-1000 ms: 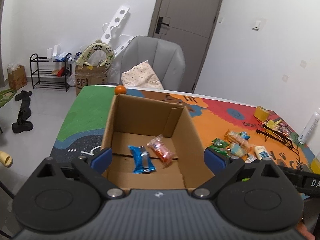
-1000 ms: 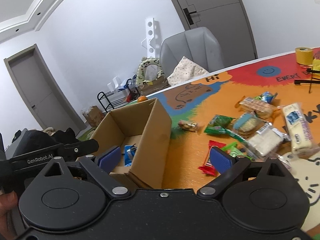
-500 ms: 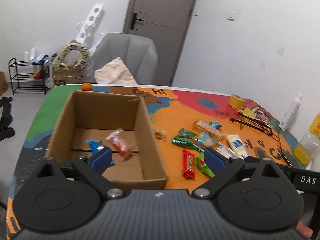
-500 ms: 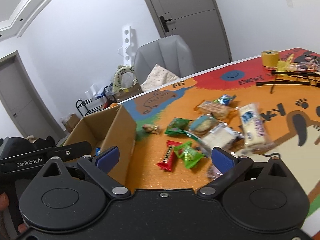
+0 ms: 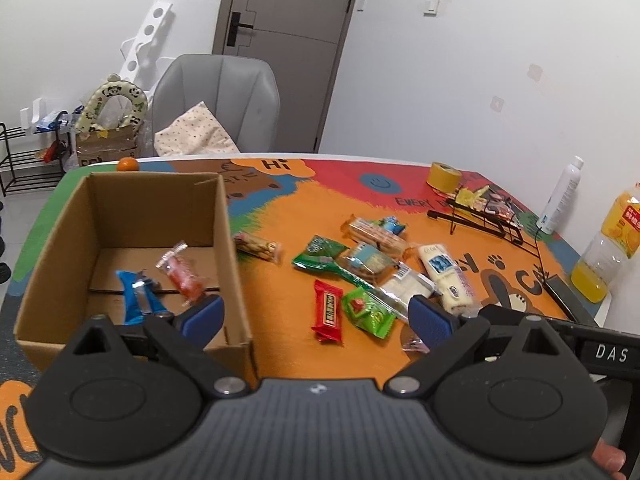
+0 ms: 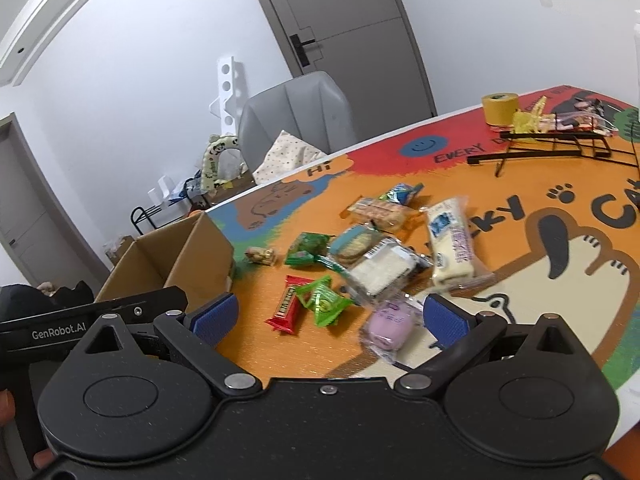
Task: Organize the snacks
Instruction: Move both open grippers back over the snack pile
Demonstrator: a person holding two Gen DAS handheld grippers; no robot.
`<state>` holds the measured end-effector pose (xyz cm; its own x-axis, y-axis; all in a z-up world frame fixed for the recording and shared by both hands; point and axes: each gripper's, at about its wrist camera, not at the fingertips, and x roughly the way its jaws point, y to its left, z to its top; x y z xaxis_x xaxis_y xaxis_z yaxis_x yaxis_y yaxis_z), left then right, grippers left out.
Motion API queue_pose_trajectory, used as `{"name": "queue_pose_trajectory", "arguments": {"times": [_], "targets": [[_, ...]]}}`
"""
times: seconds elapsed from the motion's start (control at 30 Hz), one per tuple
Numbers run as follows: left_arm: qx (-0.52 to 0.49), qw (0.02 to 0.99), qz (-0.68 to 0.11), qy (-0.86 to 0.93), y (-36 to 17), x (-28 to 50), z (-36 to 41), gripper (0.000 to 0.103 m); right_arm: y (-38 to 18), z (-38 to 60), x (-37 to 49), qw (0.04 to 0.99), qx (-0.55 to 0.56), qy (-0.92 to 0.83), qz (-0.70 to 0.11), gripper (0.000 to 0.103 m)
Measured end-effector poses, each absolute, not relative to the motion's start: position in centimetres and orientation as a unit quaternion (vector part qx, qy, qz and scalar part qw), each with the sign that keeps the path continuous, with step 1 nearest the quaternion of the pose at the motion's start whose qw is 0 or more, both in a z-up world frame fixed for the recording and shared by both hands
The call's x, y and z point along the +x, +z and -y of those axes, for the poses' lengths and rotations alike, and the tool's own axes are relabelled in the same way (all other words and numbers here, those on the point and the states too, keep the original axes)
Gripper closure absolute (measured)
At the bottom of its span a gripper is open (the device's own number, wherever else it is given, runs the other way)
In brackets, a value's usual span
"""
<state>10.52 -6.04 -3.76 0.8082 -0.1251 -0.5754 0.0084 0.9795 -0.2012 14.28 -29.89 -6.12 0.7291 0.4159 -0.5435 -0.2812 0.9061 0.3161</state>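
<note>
1. The left gripper hangs above the bench, low in the left wrist frame; its jaws stand wide and hold nothing.
2. The right gripper sits low in the right wrist frame, jaws also wide and empty, above a pink packet lying between the blue pads.
3. The cardboard box stands open at the left of the left wrist frame. Inside it lie a blue wrapper and a red-and-clear packet, just beside each other.
4. Loose snacks lie on the bench to the right of the box: a red bar, a green packet just beside it, a white cake pack and a cracker pack farther up the frame.
5. A small nut bar lies near the box's right wall, apart from the cluster.
6. A roll of yellow tape and a black wire rack sit at the upper right of the bench.
</note>
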Motion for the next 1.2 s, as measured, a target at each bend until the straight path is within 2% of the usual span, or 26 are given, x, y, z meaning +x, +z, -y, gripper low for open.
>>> {"name": "queue_pose_trajectory", "arguments": {"times": [0.33,0.9,1.07,1.2], "targets": [[-0.081,0.942,-0.322,-0.052,-4.8,11.6,8.3,0.005,-6.6,29.7,13.9,0.926,0.07,0.2,-0.313,0.0],[-0.074,0.941,-0.326,-0.048,-6.6,13.7,9.8,0.006,-9.2,33.1,16.1,0.914,0.13,0.174,-0.343,0.0],[-0.071,0.946,-0.314,-0.04,-7.0,14.2,10.2,0.011,-10.0,33.2,16.7,0.912,0.137,0.177,-0.343,0.002],[-0.063,0.948,-0.308,-0.039,-7.2,14.6,10.9,0.022,-10.6,33.0,17.2,0.908,0.139,0.183,-0.351,0.013]]}}
